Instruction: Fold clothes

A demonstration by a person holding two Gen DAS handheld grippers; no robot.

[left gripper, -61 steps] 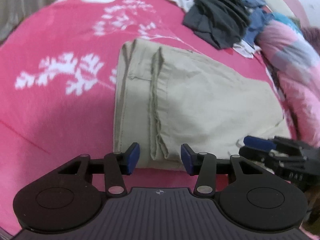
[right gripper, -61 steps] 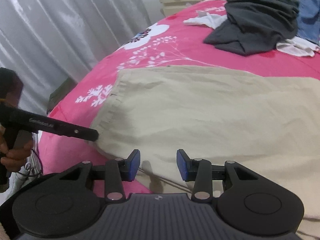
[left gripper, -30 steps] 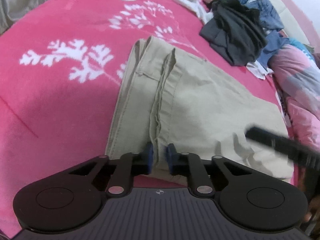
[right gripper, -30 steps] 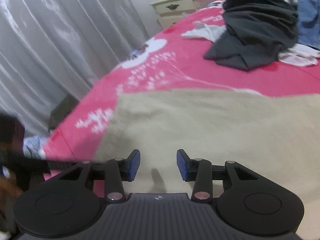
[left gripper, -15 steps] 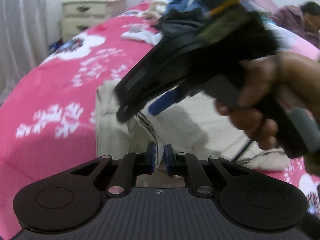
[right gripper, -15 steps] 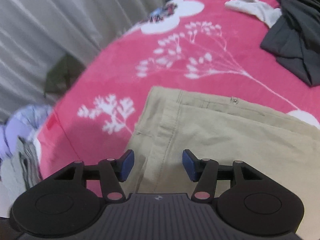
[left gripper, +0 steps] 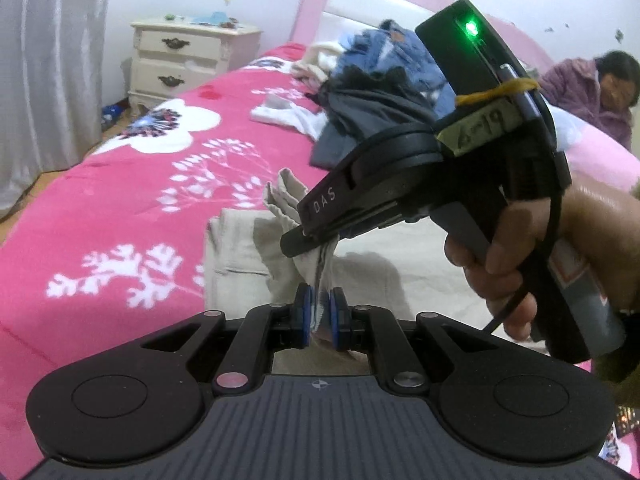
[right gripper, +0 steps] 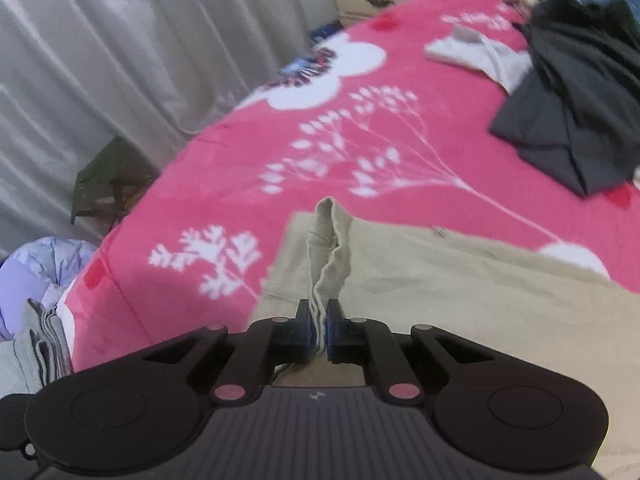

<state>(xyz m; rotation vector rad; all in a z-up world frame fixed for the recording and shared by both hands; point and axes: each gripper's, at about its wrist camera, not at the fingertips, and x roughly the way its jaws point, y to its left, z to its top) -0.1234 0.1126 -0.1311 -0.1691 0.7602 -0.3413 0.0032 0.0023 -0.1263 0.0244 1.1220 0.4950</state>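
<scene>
A: What changed?
B: The right gripper [right gripper: 318, 334], whose jaws have just been closing, now pinches the beige cotton trousers [right gripper: 460, 280] at lower centre; before, it gaped above them.
A: Count?
B: Two grippers; the left gripper [left gripper: 319, 318] clamps the trousers too, on one pink floral bedspread [left gripper: 120, 208].

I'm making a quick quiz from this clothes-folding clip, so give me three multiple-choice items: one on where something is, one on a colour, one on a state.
1. Where does the dark grey garment lie?
A. on the nightstand
B. on the bed, beyond the beige trousers
C. on the floor

2. What colour is the bedspread?
A. pink with white flowers
B. plain blue
C. green stripes

3. How is the right gripper?
A. wide open above the cloth
B. shut on nothing
C. shut on a trouser fold

Key: 1 B, it lies past the beige trousers. 2 A, white sprigs show on pink. 3 C, beige cloth stands pinched between its pads.
</scene>
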